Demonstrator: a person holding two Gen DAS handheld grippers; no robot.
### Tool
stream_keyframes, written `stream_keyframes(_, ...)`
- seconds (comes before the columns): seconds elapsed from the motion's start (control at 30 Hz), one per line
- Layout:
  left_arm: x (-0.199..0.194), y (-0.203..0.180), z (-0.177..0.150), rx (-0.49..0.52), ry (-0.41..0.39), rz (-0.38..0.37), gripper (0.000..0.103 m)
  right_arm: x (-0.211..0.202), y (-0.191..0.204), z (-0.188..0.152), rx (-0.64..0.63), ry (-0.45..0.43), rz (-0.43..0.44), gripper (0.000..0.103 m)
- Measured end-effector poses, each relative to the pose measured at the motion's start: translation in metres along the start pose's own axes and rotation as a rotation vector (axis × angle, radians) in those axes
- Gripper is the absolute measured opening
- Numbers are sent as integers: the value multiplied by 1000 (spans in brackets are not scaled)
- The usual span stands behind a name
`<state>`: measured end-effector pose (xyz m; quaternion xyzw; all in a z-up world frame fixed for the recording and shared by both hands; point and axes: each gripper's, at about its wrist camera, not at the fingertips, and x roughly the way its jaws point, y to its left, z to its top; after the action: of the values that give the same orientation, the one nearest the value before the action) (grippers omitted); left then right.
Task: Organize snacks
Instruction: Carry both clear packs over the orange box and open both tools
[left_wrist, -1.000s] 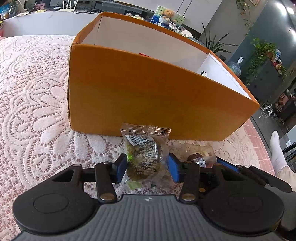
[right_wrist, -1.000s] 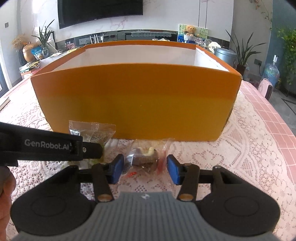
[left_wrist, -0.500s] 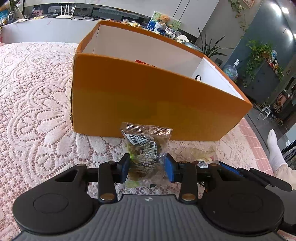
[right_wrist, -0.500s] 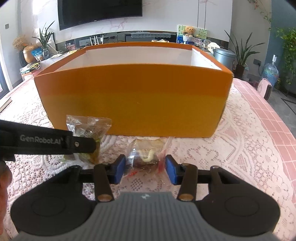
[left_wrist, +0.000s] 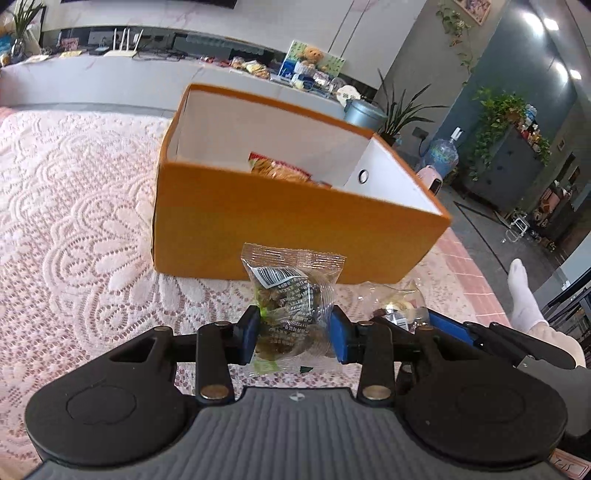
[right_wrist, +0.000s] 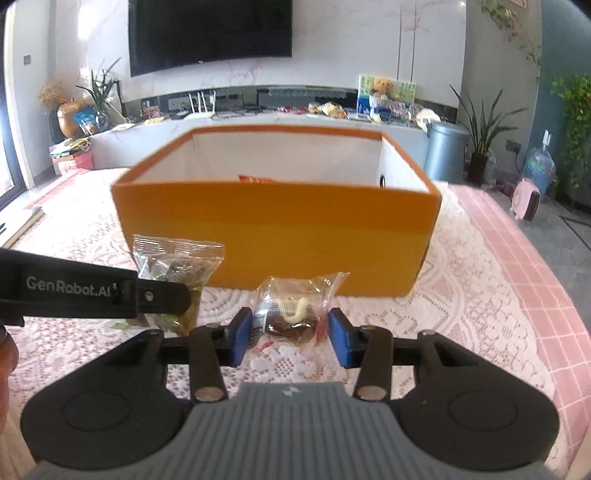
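An open orange box (left_wrist: 288, 236) with white inner walls stands on the lace tablecloth; it also shows in the right wrist view (right_wrist: 273, 236). A red snack packet (left_wrist: 275, 170) lies inside it. My left gripper (left_wrist: 293, 334) is shut on a clear packet of green-brown snack (left_wrist: 291, 295), held above the cloth in front of the box. My right gripper (right_wrist: 290, 338) is shut on a clear packet with a dark chocolate snack (right_wrist: 295, 310), also lifted in front of the box. The left gripper's packet (right_wrist: 173, 269) shows at the left of the right wrist view.
The pink lace tablecloth (left_wrist: 74, 221) covers the table. The table's right edge (right_wrist: 535, 295) drops to the floor. A counter (right_wrist: 258, 118) with clutter, plants and a bin (right_wrist: 445, 151) stand behind the table. A person's socked foot (left_wrist: 524, 295) is at the right.
Both grippers closed on their packets and have risen and pulled back from the box; the box now looks smaller and its inside shows.
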<state>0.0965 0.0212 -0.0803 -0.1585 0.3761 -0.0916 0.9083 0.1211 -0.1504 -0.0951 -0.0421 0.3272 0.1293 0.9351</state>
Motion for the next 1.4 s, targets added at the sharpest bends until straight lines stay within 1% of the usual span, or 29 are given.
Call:
stream_keyframes(0.17, -21, -10, 11, 26, -45, 2, 44, -23, 4, 8, -23, -46, 2, 43)
stream_keyframes(0.4, -41, -23, 38, 67, -126, 15, 44, -40, 3, 40, -45, -112, 15, 42)
stream_keyframes(0.57, -39, -31, 64, 91, -163, 37, 44, -43, 2, 65, -95, -158, 0, 42)
stream_keyframes(0.67, -34, -33, 77, 106, -173, 51, 44, -38, -1, 81, -105, -166, -3, 42)
stream_keyframes(0.8, -25, -31, 87, 114, -166, 68, 44, -23, -4, 100, -119, -157, -23, 42)
stream_keyframes(0.97, -8, -30, 96, 135, -148, 96, 44, 0, -10, 115, -146, -132, -46, 42)
stream_keyframes(1.2, 24, -23, 109, 157, -102, 131, 44, 43, -24, 130, -165, -51, -82, 42)
stream_keyframes(1.4, 56, -13, 115, 162, -44, 162, 44, 79, -31, 138, -185, 19, -100, 43)
